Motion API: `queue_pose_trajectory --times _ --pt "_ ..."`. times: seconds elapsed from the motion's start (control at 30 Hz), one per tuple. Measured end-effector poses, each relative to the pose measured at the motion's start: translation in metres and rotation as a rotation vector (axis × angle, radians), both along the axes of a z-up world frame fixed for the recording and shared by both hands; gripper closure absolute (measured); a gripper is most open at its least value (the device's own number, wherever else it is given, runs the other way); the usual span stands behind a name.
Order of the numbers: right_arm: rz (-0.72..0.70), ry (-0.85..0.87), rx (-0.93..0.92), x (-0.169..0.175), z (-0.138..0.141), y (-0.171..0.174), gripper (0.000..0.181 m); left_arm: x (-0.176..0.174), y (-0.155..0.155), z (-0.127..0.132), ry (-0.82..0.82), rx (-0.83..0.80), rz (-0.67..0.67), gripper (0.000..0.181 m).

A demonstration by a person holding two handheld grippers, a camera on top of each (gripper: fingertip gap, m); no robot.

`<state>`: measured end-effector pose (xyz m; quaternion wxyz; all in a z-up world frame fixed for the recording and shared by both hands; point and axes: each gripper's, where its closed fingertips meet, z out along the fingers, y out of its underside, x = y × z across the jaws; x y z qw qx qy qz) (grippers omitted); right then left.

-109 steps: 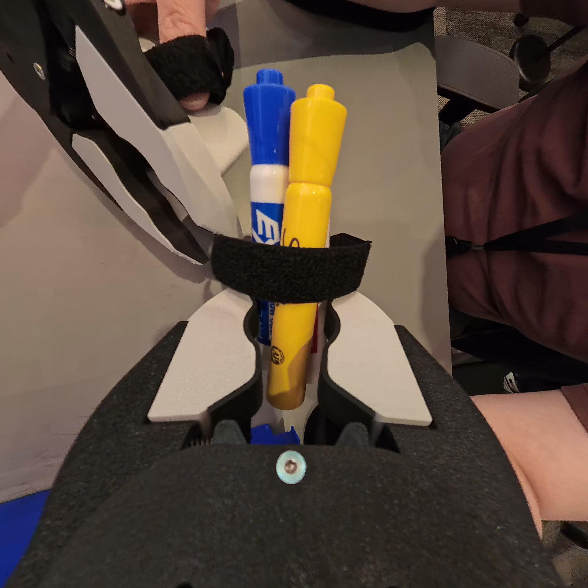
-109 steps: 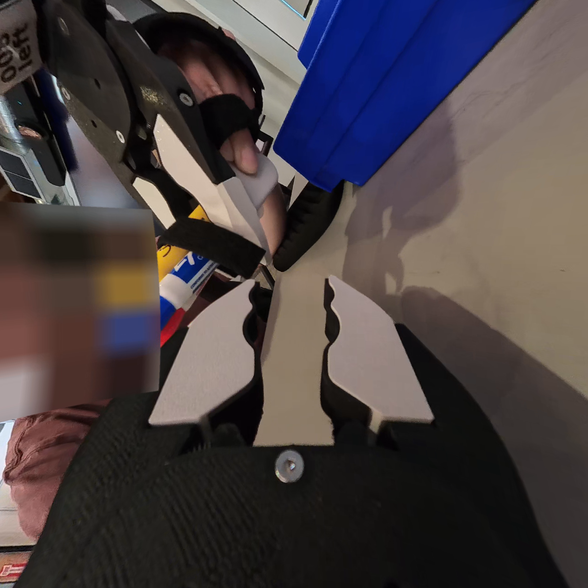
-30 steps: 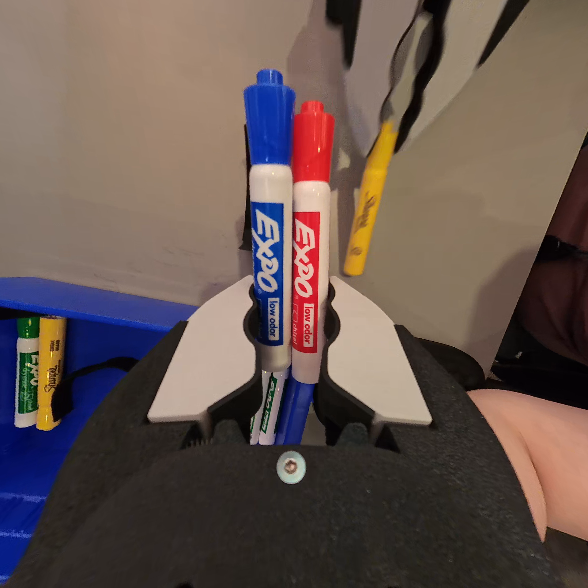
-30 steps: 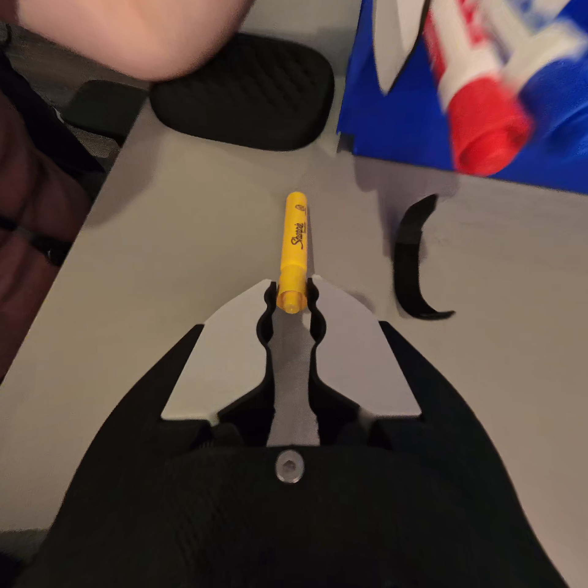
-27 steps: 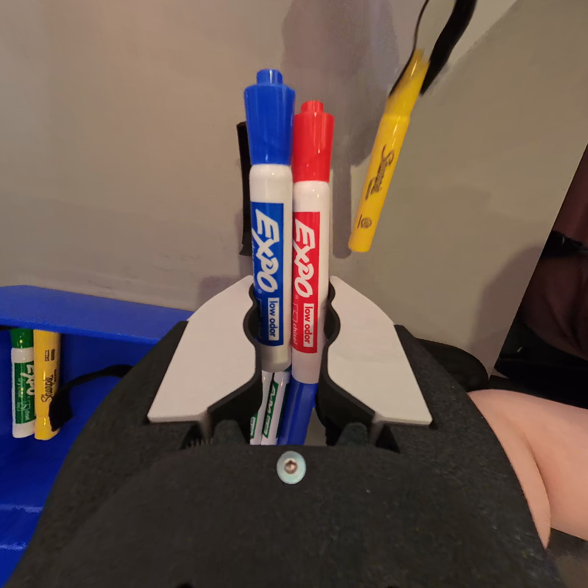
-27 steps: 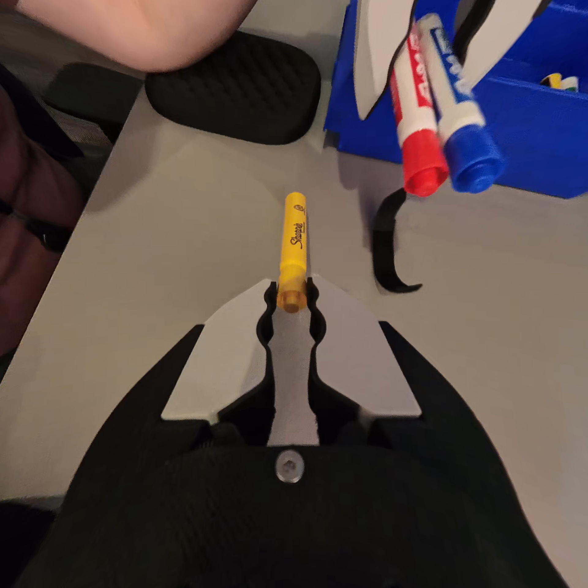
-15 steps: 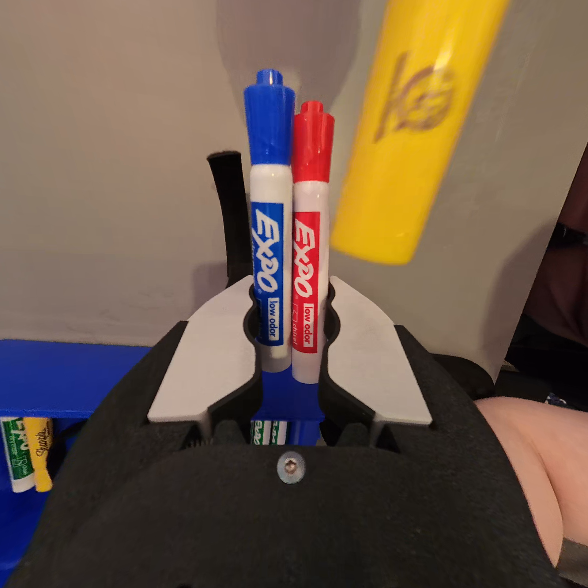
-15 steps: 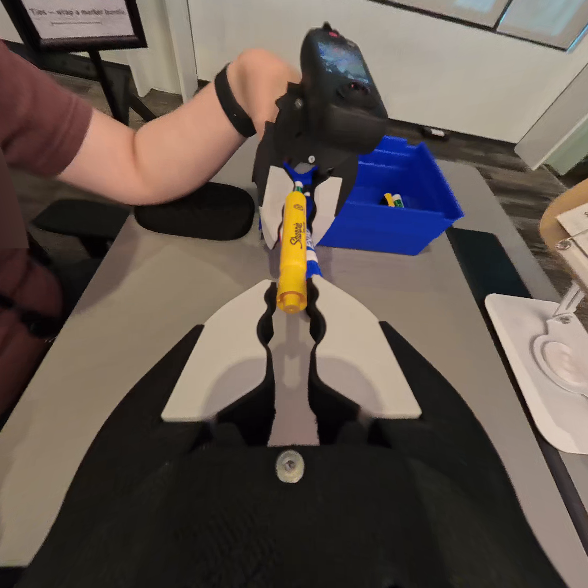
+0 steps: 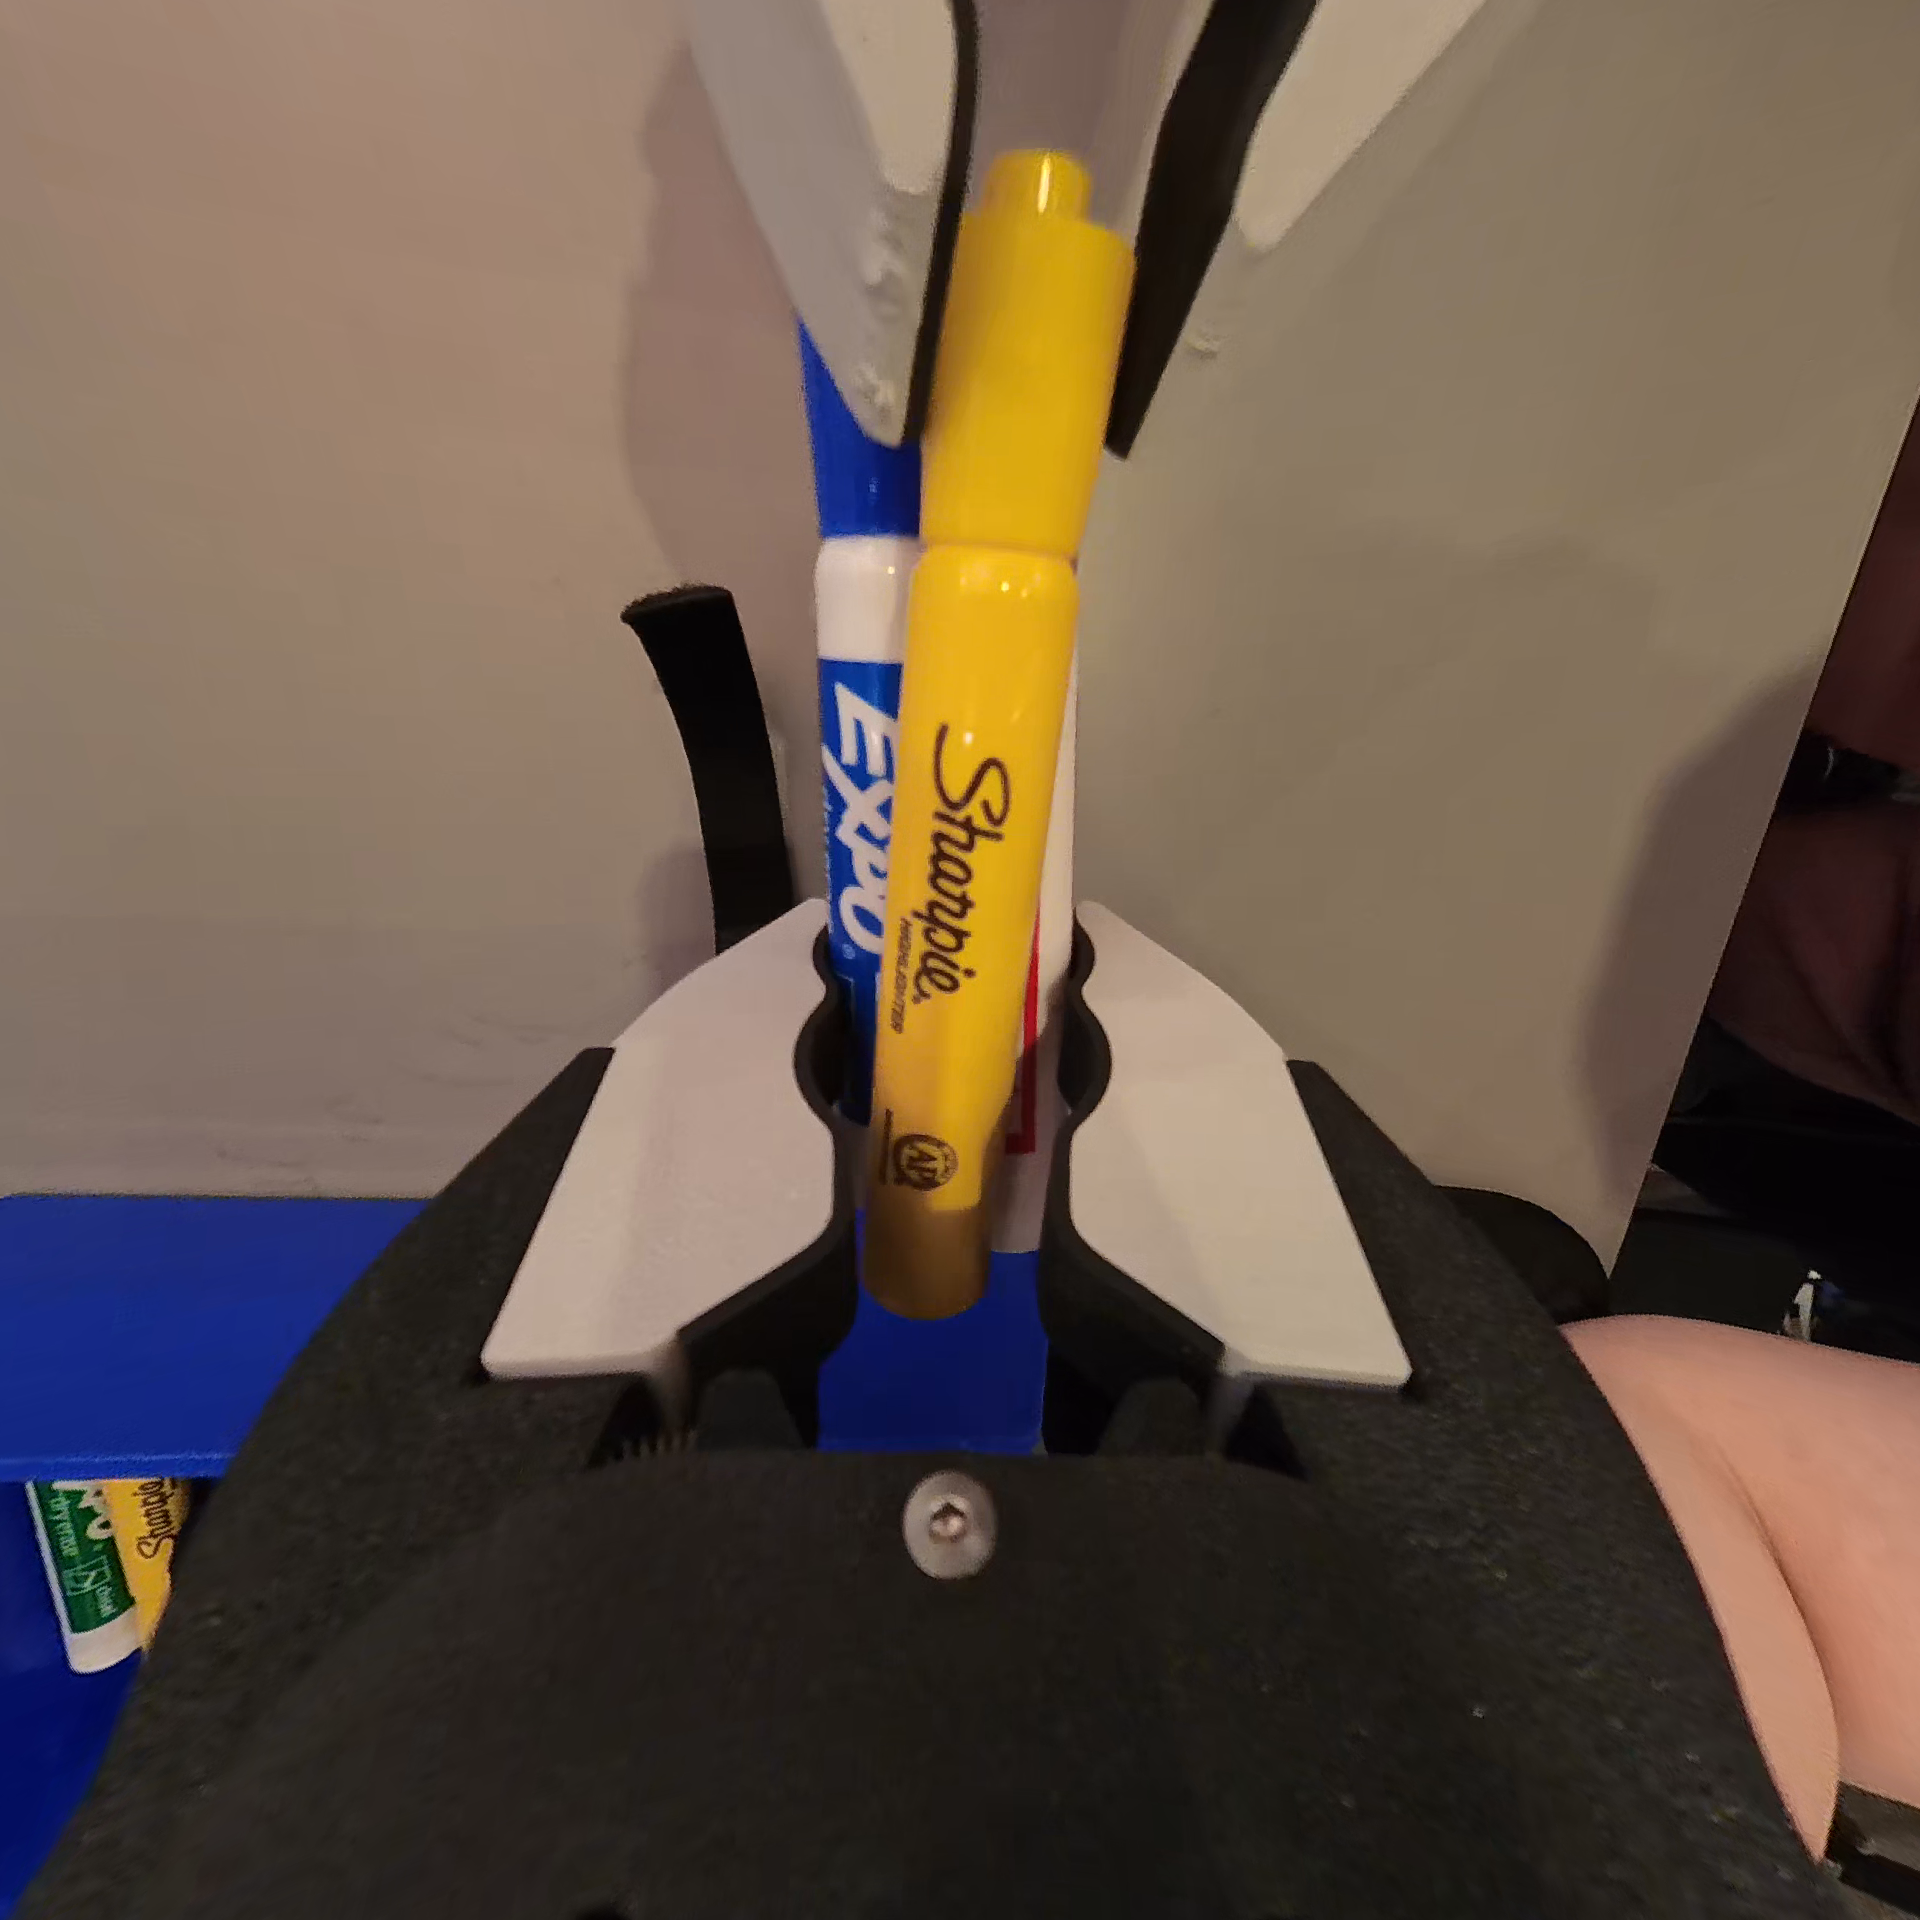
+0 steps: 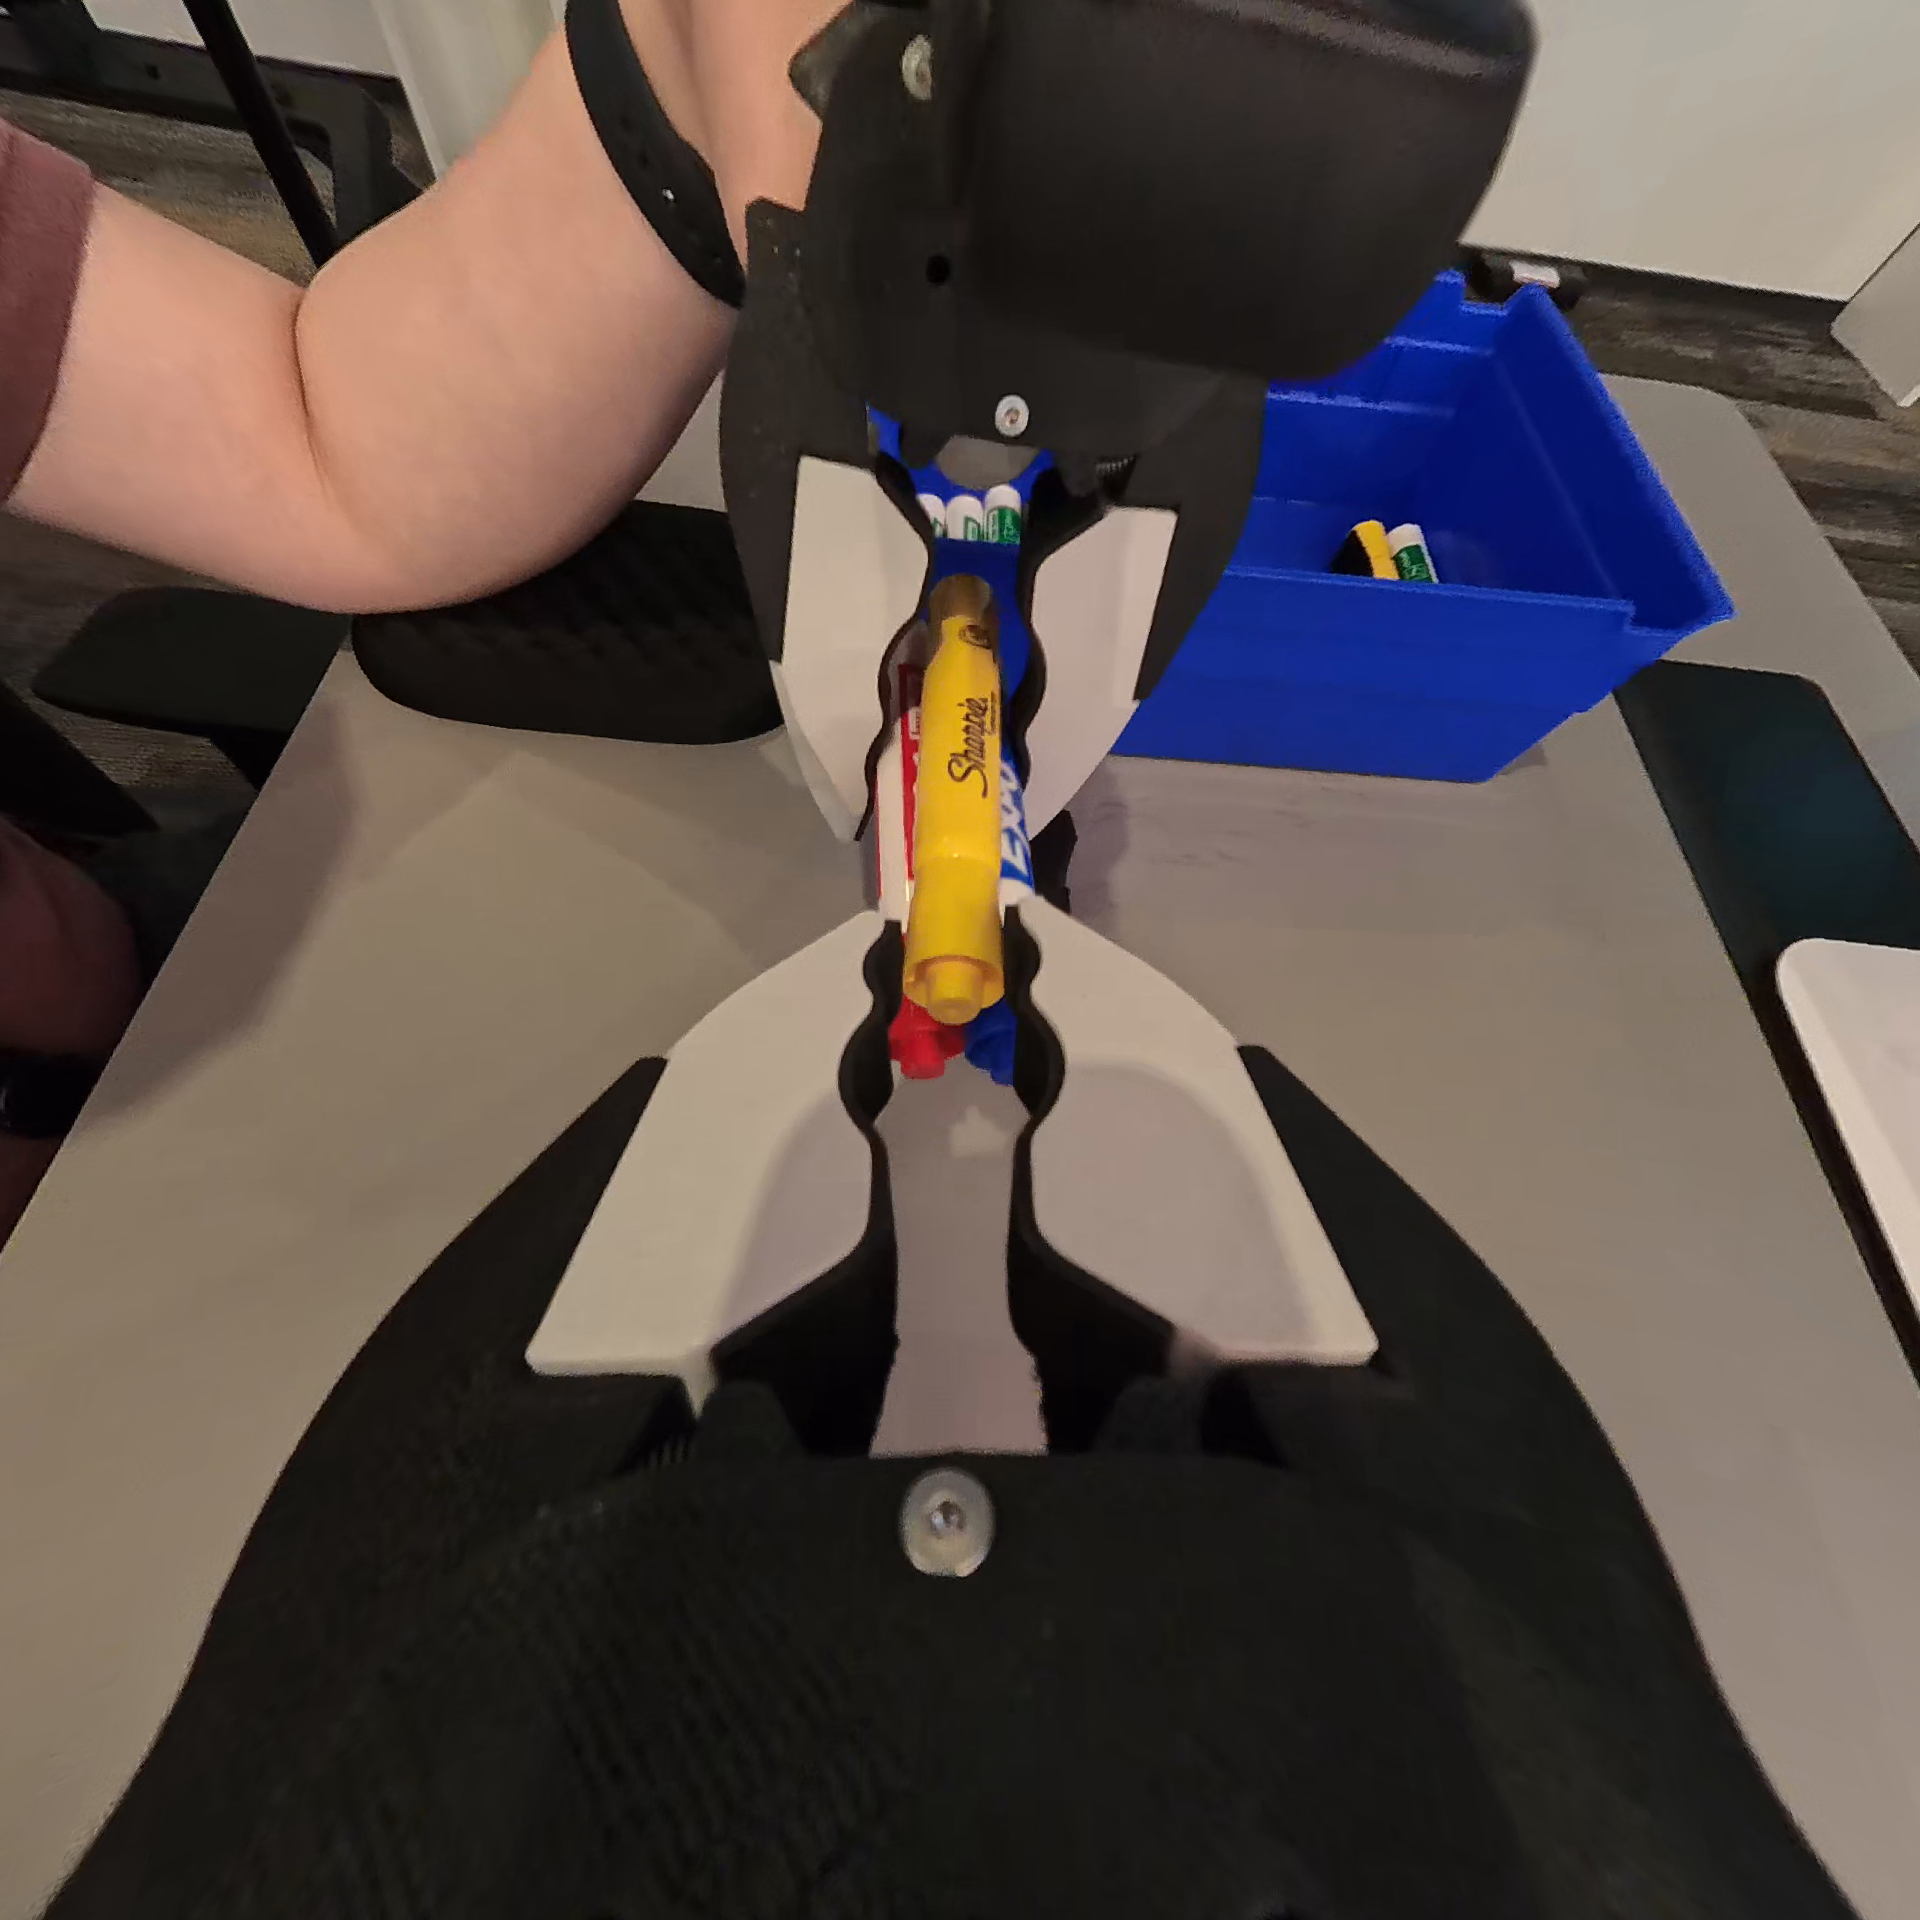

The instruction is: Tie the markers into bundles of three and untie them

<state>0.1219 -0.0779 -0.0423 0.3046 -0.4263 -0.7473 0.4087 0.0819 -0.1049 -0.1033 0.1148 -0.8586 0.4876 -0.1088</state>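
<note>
There are two grippers: one low in the frame [image 10: 951, 977] and one up top [image 10: 951, 665]. Three markers sit between them: one yellow [image 10: 956, 810], one red [image 10: 899, 790], one blue [image 10: 1013, 831]. One blue bin [image 10: 1455, 665] is at the upper right. One black strap [image 9: 717, 769] lies at middle left.

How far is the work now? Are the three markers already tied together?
Not tied yet. Done: three markers are gathered, the yellow highlighter lying on the blue marker and the red marker. In hand: the left gripper clamps the pair; the right gripper holds the highlighter's cap end. Left: the black strap lies loose on the table, unwrapped.
</note>
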Motion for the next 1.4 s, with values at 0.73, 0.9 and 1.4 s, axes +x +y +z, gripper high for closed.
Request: queue_pose_trajectory --times 0.73,0.9,1.4 --pt "-0.378 0.108 -0.271 -0.004 0.001 0.071 0.149 -0.025 -0.006 0.019 -0.06 0.034 0.073 0.143" --pt "-0.411 -0.196 -0.338 -0.016 -0.077 0.051 0.136 -0.038 -0.009 0.026 -0.058 0.058 0.113 0.143" --pt "-0.46 -0.186 -0.499 -0.036 -0.101 0.048 0.178 -0.039 -0.009 0.019 -0.042 0.029 0.115 0.143"
